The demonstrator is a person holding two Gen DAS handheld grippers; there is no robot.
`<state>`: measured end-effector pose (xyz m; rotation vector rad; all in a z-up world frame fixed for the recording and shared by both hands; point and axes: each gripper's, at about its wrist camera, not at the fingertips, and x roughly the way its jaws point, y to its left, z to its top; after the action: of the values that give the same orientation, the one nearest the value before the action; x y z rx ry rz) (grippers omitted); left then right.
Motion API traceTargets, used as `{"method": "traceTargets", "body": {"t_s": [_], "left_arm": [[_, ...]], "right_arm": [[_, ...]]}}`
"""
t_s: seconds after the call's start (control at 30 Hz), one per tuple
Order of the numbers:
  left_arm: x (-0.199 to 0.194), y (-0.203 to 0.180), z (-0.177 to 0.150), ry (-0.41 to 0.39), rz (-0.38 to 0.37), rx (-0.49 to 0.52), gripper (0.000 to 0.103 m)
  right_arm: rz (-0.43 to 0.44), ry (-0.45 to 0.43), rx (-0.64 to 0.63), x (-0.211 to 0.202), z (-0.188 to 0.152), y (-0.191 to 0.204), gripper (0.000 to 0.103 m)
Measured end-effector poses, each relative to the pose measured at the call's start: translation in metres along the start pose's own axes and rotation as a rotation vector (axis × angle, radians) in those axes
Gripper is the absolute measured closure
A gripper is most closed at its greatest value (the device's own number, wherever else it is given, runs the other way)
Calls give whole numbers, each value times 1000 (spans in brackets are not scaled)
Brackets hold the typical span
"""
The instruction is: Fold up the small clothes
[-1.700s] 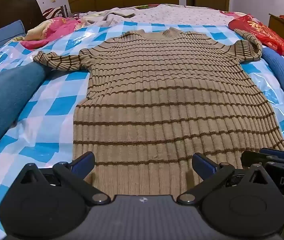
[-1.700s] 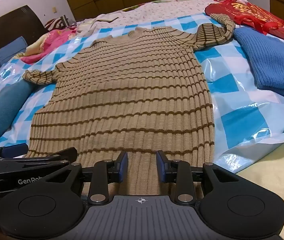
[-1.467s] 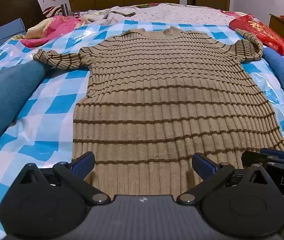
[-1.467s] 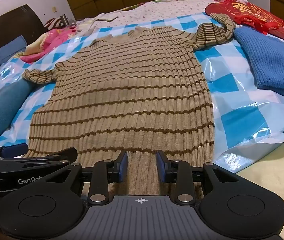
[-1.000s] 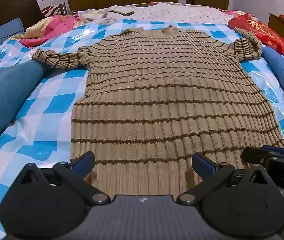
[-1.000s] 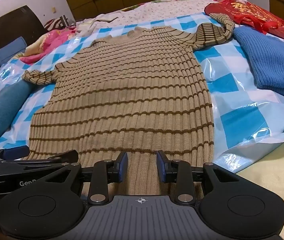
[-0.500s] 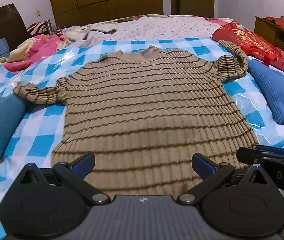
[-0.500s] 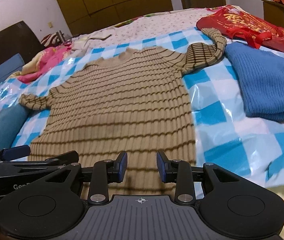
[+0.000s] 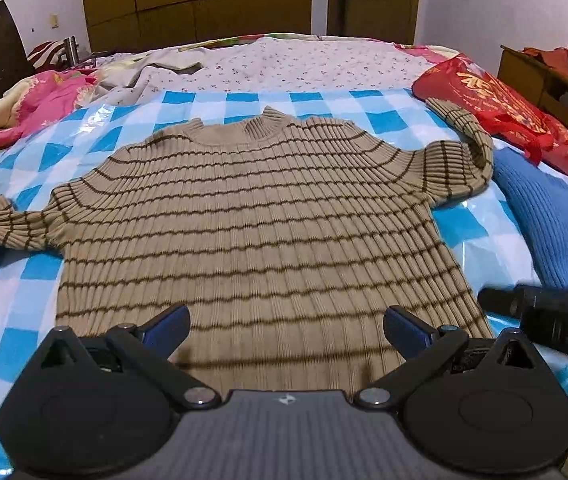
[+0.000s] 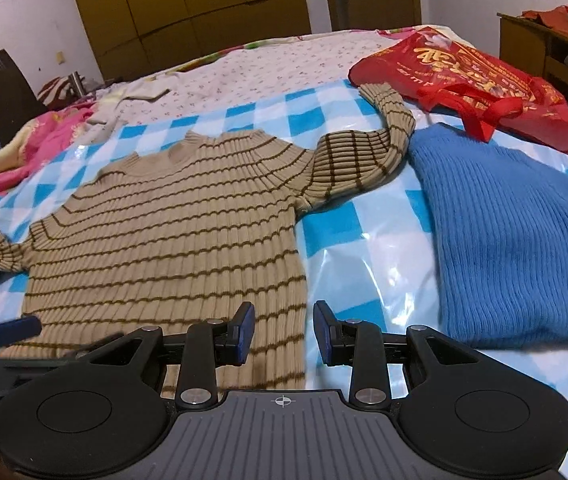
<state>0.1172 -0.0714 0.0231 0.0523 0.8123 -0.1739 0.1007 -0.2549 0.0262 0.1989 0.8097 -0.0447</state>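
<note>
A: The checked bed cover (image 9: pixel 212 98) holds the striped sweater (image 9: pixel 260 216) flat, collar far, hem nearest.
B: Left gripper (image 9: pixel 284 326) spread mid-hem; right gripper (image 10: pixel 282 328) half-open, empty, nearer the right edge.

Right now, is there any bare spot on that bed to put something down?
Yes: the checkered sheet between the striped sweater and the blue sweater, and a strip beyond the collar. The far right is crowded by the red bag; pink bedding fills the far left.

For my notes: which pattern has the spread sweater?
Tan sweater with thin dark brown stripes; left wrist view.
</note>
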Motion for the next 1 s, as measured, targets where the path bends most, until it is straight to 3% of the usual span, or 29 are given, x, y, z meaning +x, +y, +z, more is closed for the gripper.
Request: {"method": "traceTargets", "body": {"t_s": [0.4, 0.6, 1.0], "left_arm": [[-2, 18, -8, 21, 76, -37, 0], [2, 13, -1, 18, 60, -29, 0], [54, -29, 51, 4, -34, -1, 0]], "right_arm": [[57, 51, -78, 5, -11, 33, 71], [72, 50, -90, 4, -10, 34, 71], [-63, 5, -87, 49, 52, -19, 71]]}}
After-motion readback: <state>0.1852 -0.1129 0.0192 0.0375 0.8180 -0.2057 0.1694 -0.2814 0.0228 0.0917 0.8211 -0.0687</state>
